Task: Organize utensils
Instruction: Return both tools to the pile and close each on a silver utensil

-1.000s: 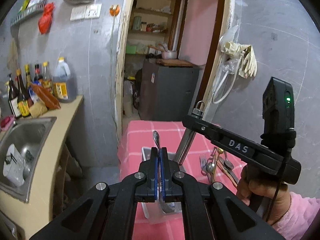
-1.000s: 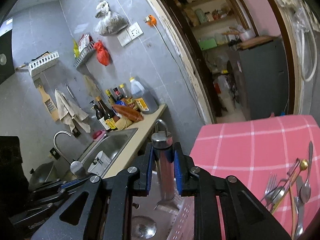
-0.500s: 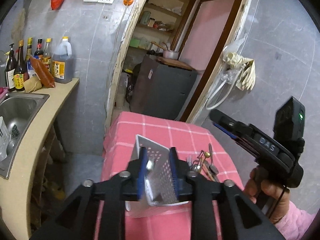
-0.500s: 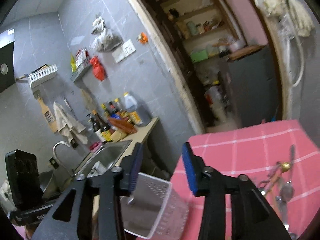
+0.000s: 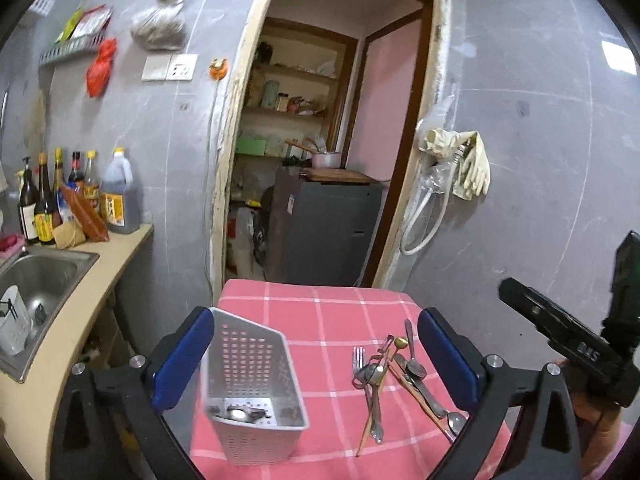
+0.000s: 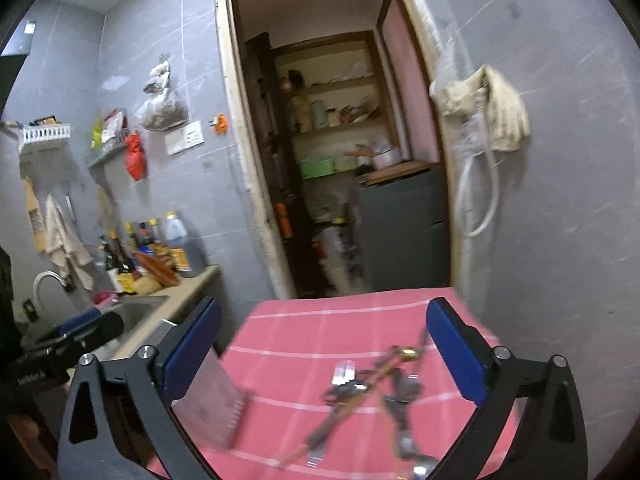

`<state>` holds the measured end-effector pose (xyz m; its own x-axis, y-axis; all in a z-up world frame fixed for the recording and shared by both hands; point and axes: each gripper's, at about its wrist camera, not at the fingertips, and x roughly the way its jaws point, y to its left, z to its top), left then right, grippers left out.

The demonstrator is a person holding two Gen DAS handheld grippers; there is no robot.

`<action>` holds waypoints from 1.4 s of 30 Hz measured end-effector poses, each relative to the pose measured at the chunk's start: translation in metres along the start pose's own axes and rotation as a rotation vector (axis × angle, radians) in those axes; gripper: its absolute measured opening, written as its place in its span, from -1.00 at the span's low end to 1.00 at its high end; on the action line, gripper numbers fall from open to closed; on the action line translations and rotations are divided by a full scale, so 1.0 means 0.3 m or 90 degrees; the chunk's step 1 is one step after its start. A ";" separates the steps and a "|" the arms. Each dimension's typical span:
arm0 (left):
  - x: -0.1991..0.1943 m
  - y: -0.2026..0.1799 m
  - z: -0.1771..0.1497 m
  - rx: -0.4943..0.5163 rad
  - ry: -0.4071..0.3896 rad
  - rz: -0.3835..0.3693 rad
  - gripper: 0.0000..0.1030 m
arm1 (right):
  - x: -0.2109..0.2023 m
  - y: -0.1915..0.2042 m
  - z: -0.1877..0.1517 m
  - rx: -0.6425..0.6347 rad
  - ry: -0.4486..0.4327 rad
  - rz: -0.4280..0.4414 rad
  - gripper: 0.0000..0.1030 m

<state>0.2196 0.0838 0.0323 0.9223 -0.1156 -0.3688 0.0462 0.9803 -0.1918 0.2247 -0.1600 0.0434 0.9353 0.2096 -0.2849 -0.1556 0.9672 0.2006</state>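
A white perforated basket (image 5: 252, 384) stands on the pink checked table (image 5: 332, 308), with a few metal utensils (image 5: 240, 414) lying in its bottom. My left gripper (image 5: 316, 360) is opening wide. The basket stands low between its jaws, near the left pad, and neither pad presses on it. A loose pile of forks, spoons and chopsticks (image 5: 396, 372) lies right of the basket. My right gripper (image 6: 324, 352) is opening wide too and holds nothing. It faces the blurred utensil pile (image 6: 372, 392), with the basket (image 6: 208, 400) at its lower left.
A counter (image 5: 100, 276) with a steel sink (image 5: 36, 276) and several sauce bottles (image 5: 76, 196) runs along the left. Behind the table an open doorway shows a dark cabinet (image 5: 328, 232). Gloves and a hose (image 5: 460, 168) hang on the right wall. A hand (image 5: 592, 412) holds the right gripper.
The left gripper let go of a spoon and the right let go of a metal-handled utensil, both over the basket. Both jaws spread wide and drew back, and the right swung towards the pile.
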 end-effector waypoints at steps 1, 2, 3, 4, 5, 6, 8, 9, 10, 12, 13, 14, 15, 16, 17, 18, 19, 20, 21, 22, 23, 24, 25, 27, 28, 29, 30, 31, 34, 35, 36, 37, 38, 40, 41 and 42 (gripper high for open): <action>0.002 -0.021 -0.011 0.005 -0.001 0.001 0.99 | -0.021 -0.018 -0.005 -0.007 -0.003 -0.012 0.97; 0.003 -0.040 -0.021 0.010 -0.001 0.002 0.99 | -0.039 -0.039 -0.012 -0.014 -0.004 -0.024 0.97; 0.006 -0.059 -0.031 0.015 -0.001 0.002 0.99 | -0.053 -0.052 -0.017 -0.018 -0.003 -0.030 0.97; 0.010 -0.080 -0.040 0.021 -0.001 0.002 0.99 | -0.065 -0.067 -0.023 -0.022 -0.001 -0.036 0.97; 0.011 -0.097 -0.049 0.026 0.000 0.001 0.99 | -0.074 -0.083 -0.030 -0.027 0.002 -0.044 0.97; 0.017 -0.118 -0.061 0.032 0.001 -0.001 0.99 | -0.083 -0.104 -0.039 -0.031 0.006 -0.052 0.97; 0.021 -0.155 -0.082 0.039 0.000 -0.001 0.99 | -0.097 -0.143 -0.055 -0.037 0.013 -0.065 0.97; 0.024 -0.166 -0.090 0.042 0.001 -0.001 0.99 | -0.100 -0.158 -0.061 -0.038 0.016 -0.068 0.97; 0.030 -0.182 -0.101 0.048 0.001 0.001 0.99 | -0.103 -0.174 -0.070 -0.039 0.020 -0.071 0.97; 0.042 -0.210 -0.121 0.056 0.005 0.005 0.99 | -0.100 -0.206 -0.087 -0.041 0.030 -0.077 0.97; 0.051 -0.223 -0.134 0.058 0.008 0.008 0.99 | -0.097 -0.219 -0.094 -0.041 0.035 -0.077 0.97; 0.058 -0.232 -0.142 0.059 0.010 0.010 0.99 | -0.091 -0.233 -0.101 -0.040 0.040 -0.078 0.97; 0.066 -0.240 -0.153 0.059 0.012 0.011 0.99 | -0.085 -0.250 -0.111 -0.041 0.045 -0.078 0.97; 0.076 -0.249 -0.167 0.058 0.016 0.012 0.99 | -0.078 -0.259 -0.121 -0.041 0.048 -0.078 0.97; 0.087 -0.256 -0.179 0.057 0.021 0.013 0.99 | -0.067 -0.278 -0.134 -0.039 0.055 -0.079 0.97; 0.103 -0.265 -0.197 0.055 0.029 0.015 0.99 | -0.059 -0.288 -0.143 -0.037 0.059 -0.078 0.97; 0.115 -0.269 -0.210 0.054 0.035 0.017 0.99 | -0.050 -0.299 -0.154 -0.034 0.065 -0.078 0.97; 0.129 -0.274 -0.223 0.053 0.041 0.019 0.99 | -0.032 -0.316 -0.169 -0.030 0.075 -0.078 0.97; 0.144 -0.279 -0.238 0.052 0.048 0.022 0.99 | -0.020 -0.324 -0.182 -0.029 0.081 -0.077 0.97; 0.165 -0.284 -0.254 0.052 0.056 0.025 0.99 | -0.006 -0.333 -0.192 -0.028 0.088 -0.075 0.97; 0.182 -0.286 -0.266 0.053 0.064 0.028 0.99 | 0.013 -0.345 -0.209 -0.026 0.098 -0.072 0.97; 0.199 -0.288 -0.278 0.053 0.072 0.031 0.99 | 0.029 -0.353 -0.218 -0.026 0.106 -0.069 0.97; 0.220 -0.291 -0.291 0.054 0.080 0.036 0.99 | 0.050 -0.362 -0.229 -0.026 0.115 -0.063 0.97; 0.260 -0.291 -0.311 0.054 0.098 0.041 0.99 | 0.094 -0.380 -0.251 -0.023 0.135 -0.050 0.97; 0.275 -0.290 -0.317 0.054 0.105 0.042 0.99 | 0.109 -0.387 -0.259 -0.022 0.141 -0.045 0.97; 0.296 -0.288 -0.326 0.053 0.115 0.041 0.99 | 0.136 -0.398 -0.270 -0.021 0.150 -0.036 0.97; 0.311 -0.288 -0.333 0.052 0.123 0.039 0.99 | 0.156 -0.404 -0.276 -0.021 0.157 -0.030 0.97; 0.332 -0.286 -0.342 0.049 0.133 0.038 0.99 | 0.179 -0.409 -0.286 -0.021 0.163 -0.023 0.97; 0.389 -0.275 -0.371 0.028 0.162 0.035 0.99 | 0.245 -0.422 -0.309 -0.022 0.182 0.002 0.97; 0.406 -0.269 -0.381 0.019 0.172 0.033 0.99 | 0.271 -0.424 -0.318 -0.024 0.189 0.008 0.97; 0.423 -0.264 -0.391 0.007 0.183 0.034 0.99 | 0.298 -0.424 -0.328 -0.028 0.197 0.017 0.97; 0.438 -0.257 -0.402 -0.007 0.192 0.033 0.98 | 0.325 -0.421 -0.338 -0.035 0.204 0.024 0.97; 0.448 -0.251 -0.409 -0.018 0.200 0.032 0.94 | 0.338 -0.417 -0.343 -0.039 0.207 0.028 0.96; 0.469 -0.243 -0.426 -0.041 0.220 0.027 0.80 | 0.386 -0.404 -0.360 -0.055 0.220 0.037 0.83; 0.480 -0.243 -0.432 -0.049 0.228 0.025 0.71 | 0.402 -0.402 -0.365 -0.062 0.223 0.040 0.75; 0.490 -0.243 -0.442 -0.059 0.238 0.023 0.61 | 0.417 -0.397 -0.372 -0.070 0.228 0.040 0.58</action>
<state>0.3009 -0.0260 -0.1284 0.7184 -0.1487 -0.6795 -0.0339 0.9682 -0.2478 0.3249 -0.2331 -0.1208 0.7551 0.2876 -0.5891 -0.2608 0.9563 0.1325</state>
